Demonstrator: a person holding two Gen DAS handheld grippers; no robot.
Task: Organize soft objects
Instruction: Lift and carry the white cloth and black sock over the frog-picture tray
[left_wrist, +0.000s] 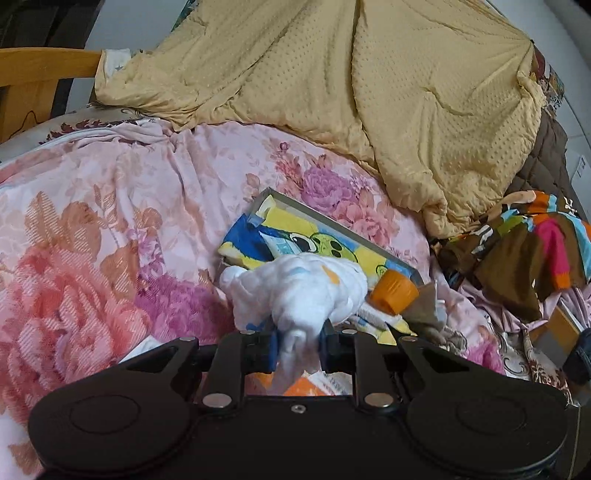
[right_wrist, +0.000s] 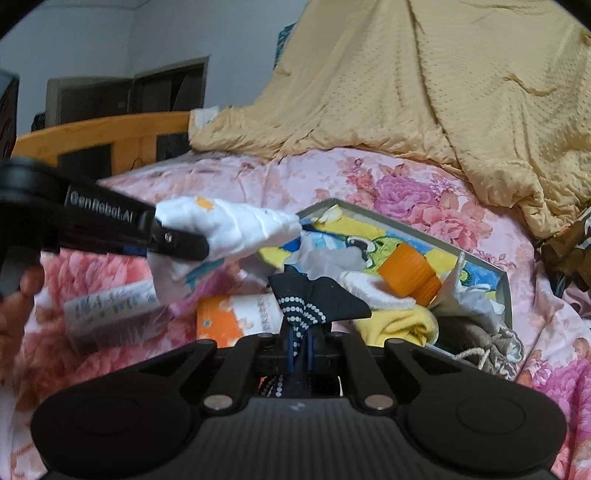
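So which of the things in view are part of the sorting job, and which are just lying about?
In the job:
- white cloth, held by the left gripper
- dark dotted cloth, held by the right gripper
- grey tray with small cloths
- yellow cloth

Lying about:
- tan quilt
- floral bedcover
- orange cap
- striped garment

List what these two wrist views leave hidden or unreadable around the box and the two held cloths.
- Box near end: left wrist view, covered by the white cloth in the left hand-held gripper.
- Box floor: right wrist view, buried under cloths and the orange cap.
- Dotted dark cloth: its lower part is hidden behind the right hand-held gripper.
- Handwritten label: right wrist view, too blurred to read.
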